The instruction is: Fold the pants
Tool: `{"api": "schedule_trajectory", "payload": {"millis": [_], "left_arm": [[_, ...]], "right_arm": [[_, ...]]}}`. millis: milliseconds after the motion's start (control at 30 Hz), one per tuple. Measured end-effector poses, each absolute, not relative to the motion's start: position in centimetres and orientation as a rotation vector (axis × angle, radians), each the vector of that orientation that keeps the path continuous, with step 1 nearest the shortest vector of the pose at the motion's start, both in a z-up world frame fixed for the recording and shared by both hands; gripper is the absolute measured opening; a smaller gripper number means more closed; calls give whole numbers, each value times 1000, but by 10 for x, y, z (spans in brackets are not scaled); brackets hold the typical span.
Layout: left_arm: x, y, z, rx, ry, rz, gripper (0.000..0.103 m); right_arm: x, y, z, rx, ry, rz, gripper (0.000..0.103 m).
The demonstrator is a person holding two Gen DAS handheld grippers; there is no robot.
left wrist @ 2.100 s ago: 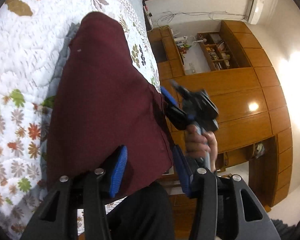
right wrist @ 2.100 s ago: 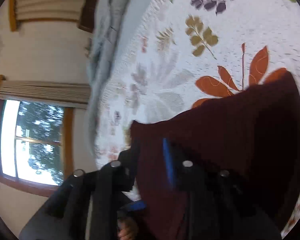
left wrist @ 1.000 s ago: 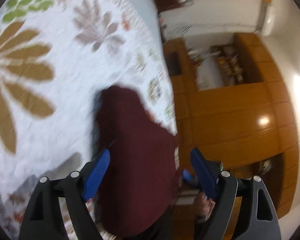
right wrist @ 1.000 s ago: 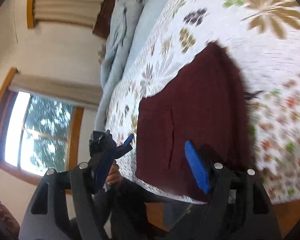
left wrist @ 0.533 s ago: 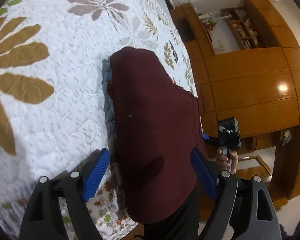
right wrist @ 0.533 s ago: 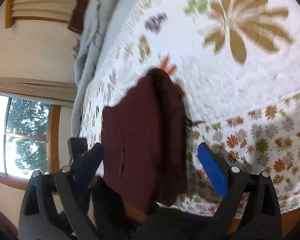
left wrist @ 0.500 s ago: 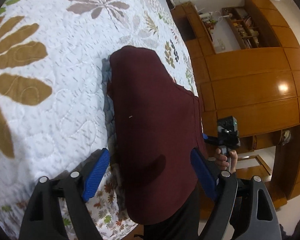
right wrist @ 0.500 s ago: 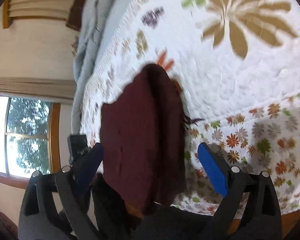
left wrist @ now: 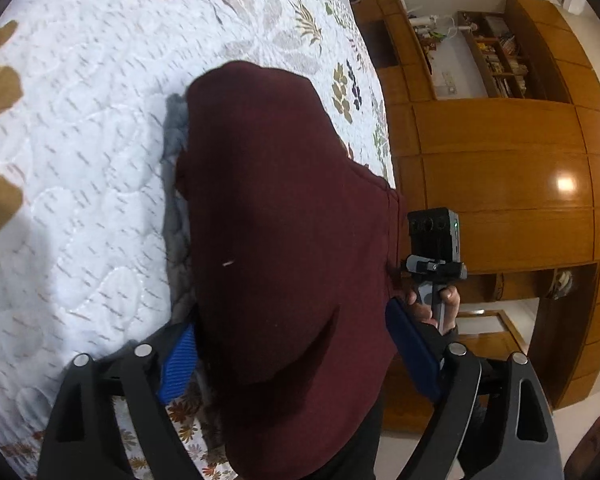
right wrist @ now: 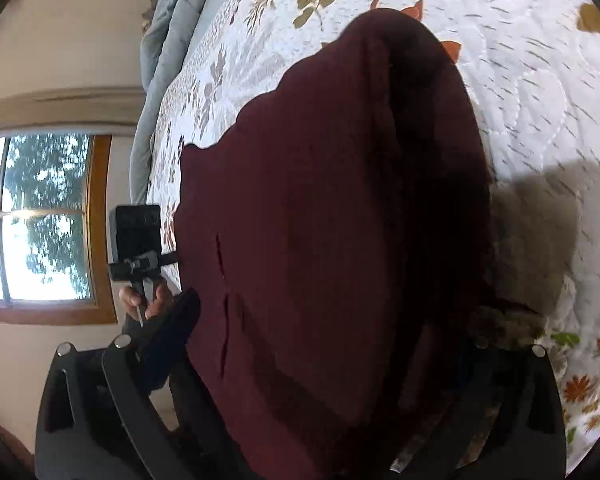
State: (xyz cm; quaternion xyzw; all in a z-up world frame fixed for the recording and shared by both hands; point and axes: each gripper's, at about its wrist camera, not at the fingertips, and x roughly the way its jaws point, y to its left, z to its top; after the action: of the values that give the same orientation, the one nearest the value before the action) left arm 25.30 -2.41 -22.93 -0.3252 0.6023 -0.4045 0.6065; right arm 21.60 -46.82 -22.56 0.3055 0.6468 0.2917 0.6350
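The maroon pants (left wrist: 284,232) lie folded on the quilted floral bedspread (left wrist: 80,140), with the near end hanging over the bed's edge. My left gripper (left wrist: 296,360) is open, its blue pads on either side of the near end of the pants. In the right wrist view the pants (right wrist: 340,220) fill the middle. My right gripper (right wrist: 320,344) is open and straddles the near end; its right finger is in shadow. Each view shows the other gripper held in a hand beside the pants.
A grey layer (left wrist: 176,128) peeks out under the pants' left edge. Wooden wardrobes and shelves (left wrist: 500,152) stand past the bed's far side. A window (right wrist: 40,220) and a rumpled light-blue blanket (right wrist: 168,12) show in the right wrist view.
Both grippers have moved in closer and lower, from beside the pants to straddling the near end. The jaws stay open. The pants have not moved.
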Motion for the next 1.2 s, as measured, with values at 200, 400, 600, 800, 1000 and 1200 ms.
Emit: {"api": "schedule_trajectory", "payload": {"millis": [200, 400, 600, 800, 1000, 1200], "left_arm": [[251, -27, -230, -734, 1410, -925, 88], [249, -39, -229, -701, 1411, -928, 90], [244, -30, -226, -724, 1377, -903, 55], [236, -17, -224, -780, 1329, -899, 37], [234, -6, -202, -810, 1266, -939, 35], [249, 47, -171, -827, 1173, -902, 35]], "right_arm": [[216, -479, -229, 735, 1481, 678, 101], [227, -453, -227, 682, 1509, 676, 100], [212, -464, -220, 696, 1481, 670, 54], [203, -462, -194, 675, 1434, 646, 49], [202, -448, -158, 623, 1409, 639, 47], [231, -401, -128, 579, 1366, 694, 46]]}}
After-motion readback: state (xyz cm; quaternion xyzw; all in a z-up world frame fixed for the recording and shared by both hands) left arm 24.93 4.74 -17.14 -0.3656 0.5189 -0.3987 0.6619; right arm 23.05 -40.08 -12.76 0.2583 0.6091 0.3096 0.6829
